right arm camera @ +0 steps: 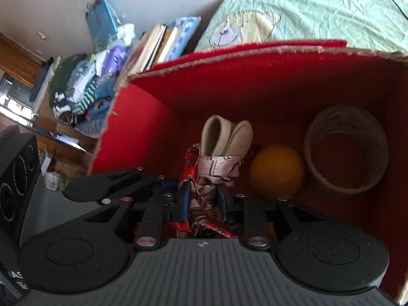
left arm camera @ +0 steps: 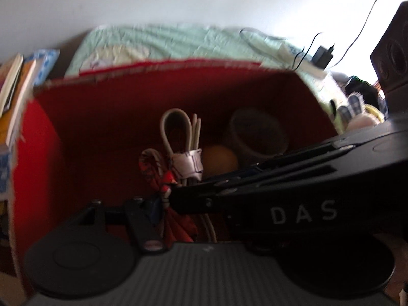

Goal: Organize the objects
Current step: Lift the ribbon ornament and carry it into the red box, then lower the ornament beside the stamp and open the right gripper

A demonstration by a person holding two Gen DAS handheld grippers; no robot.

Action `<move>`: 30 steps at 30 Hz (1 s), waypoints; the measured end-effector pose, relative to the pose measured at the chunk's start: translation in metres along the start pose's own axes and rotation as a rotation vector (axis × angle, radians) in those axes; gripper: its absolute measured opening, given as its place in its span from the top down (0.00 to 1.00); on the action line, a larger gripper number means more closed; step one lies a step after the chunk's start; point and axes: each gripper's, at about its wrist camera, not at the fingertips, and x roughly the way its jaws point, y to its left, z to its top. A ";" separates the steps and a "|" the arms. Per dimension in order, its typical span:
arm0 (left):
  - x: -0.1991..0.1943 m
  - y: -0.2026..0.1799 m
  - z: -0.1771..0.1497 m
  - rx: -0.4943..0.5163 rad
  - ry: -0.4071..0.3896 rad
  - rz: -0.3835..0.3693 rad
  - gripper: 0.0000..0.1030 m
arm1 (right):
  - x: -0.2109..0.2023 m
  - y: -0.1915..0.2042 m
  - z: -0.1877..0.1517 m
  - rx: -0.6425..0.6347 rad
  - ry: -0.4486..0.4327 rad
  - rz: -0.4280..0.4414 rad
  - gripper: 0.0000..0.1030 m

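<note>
Right wrist view, contents by size. Bed [right arm camera: 318, 12]: pale green printed cover, lying beyond the box, far ahead of the jaws. Red box [right arm camera: 142, 127]: open-topped cardboard with torn edges and red inner walls; both sets of jaws point down into it. Pile of folded clothes [right arm camera: 84, 94] and a row of books [right arm camera: 158, 48]: outside the box, up and left of the jaws.

Tape roll [right arm camera: 346, 150]: wide ring lying on the box floor, ahead and to the right of the right gripper [right arm camera: 204, 204]. Orange ball [right arm camera: 278, 170]: on the box floor just left of the roll, a little ahead and right of the jaws. Cream cable bundle [right arm camera: 224, 137]: folded loops standing up directly ahead of the jaws, bound at the middle by a patterned scarf [right arm camera: 204, 204] in red and pale tones.

Right jaws: narrowly parted, with the scarf's tail running down between them; whether the blue pads press it cannot be told. Left gripper [left arm camera: 158, 204]: seen in its own blurred view, where the scarf passes by its jaws and the right tool crosses in front; its jaws stand partly apart, and a hold cannot be told.
</note>
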 end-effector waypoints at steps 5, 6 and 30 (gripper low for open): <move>0.009 0.001 0.001 -0.008 0.035 0.035 0.39 | 0.007 -0.008 -0.003 0.016 0.009 0.007 0.83; 0.012 0.000 0.002 -0.005 0.048 0.050 0.40 | 0.008 -0.010 -0.003 0.023 0.008 0.004 0.83; 0.024 -0.010 0.006 0.021 0.099 0.154 0.29 | 0.005 -0.025 -0.010 0.139 -0.070 -0.013 0.80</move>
